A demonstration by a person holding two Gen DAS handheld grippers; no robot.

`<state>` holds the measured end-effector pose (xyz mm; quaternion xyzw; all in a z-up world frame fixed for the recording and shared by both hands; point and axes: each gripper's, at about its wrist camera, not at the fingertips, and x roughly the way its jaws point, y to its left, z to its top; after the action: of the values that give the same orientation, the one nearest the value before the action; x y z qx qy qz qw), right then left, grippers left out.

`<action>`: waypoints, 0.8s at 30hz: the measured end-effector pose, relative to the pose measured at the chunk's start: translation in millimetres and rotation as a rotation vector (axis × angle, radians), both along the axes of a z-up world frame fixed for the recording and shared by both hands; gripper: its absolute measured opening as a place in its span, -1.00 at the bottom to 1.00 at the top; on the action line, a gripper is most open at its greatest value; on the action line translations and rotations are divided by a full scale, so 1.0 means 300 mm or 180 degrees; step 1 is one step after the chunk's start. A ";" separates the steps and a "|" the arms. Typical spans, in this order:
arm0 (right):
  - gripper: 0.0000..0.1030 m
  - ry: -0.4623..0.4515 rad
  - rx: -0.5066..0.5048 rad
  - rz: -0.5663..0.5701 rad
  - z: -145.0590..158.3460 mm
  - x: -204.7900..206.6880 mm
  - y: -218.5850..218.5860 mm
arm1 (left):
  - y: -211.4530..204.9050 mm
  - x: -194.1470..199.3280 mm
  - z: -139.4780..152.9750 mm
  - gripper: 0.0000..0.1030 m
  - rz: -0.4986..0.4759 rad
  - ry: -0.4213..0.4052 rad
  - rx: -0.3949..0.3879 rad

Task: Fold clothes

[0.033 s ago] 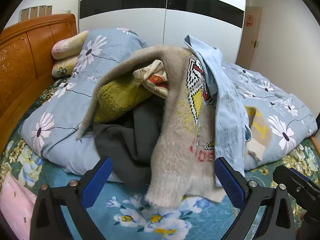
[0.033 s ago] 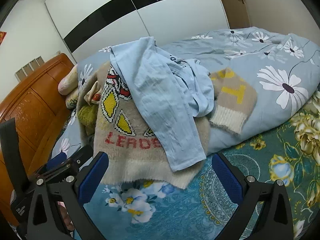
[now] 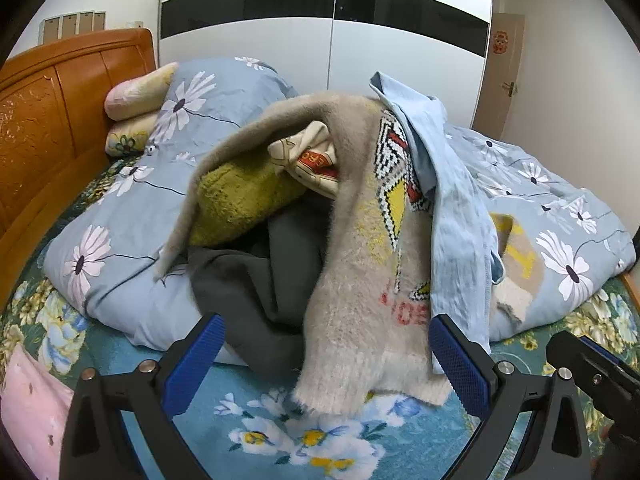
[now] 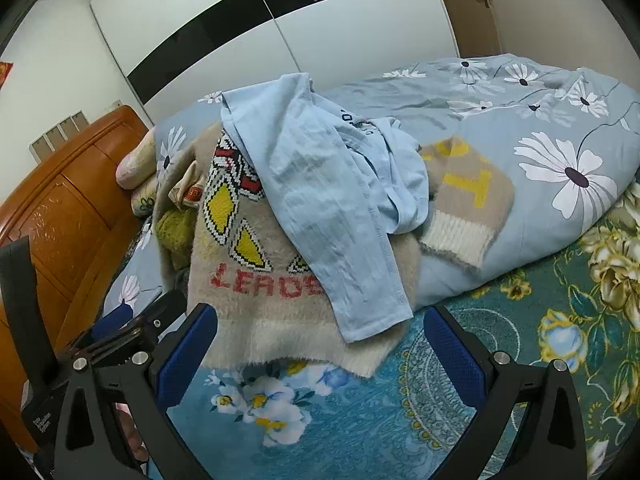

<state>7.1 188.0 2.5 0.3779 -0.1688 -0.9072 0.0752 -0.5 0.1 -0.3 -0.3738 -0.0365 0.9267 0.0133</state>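
Clothes (image 3: 360, 240) lie heaped, unfolded, on the bed (image 4: 400, 420) against the quilt (image 4: 560, 168). Nothing folded yet. Left gripper (image 3: 324, 354) and right gripper (image 4: 320, 348) gape wide near the pile, empty.

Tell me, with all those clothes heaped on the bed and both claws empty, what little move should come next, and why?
Probably the right gripper should ease forward to the hanging end of the light blue shirt. That shirt lies on top of the beige sweater, so it comes off first. Both it and the left gripper are open and hold nothing.
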 end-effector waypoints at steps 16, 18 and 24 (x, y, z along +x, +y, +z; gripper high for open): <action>1.00 -0.0047 0.0336 0.0110 0.066 -0.004 -0.082 | -0.056 0.032 0.030 1.00 0.0026 0.0047 0.0261; 1.00 -0.0074 0.0368 0.0114 0.070 -0.003 -0.086 | -0.059 0.038 0.034 1.00 0.0019 0.0049 0.0282; 1.00 -0.0069 0.0500 0.0128 0.107 0.023 -0.112 | -0.066 0.057 0.052 1.00 -0.0020 0.0060 0.0382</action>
<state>13.8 154.4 34.6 0.3957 -0.0902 -0.9119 0.0616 16.7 -19.5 15.3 -0.3637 -0.0907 0.9263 0.0388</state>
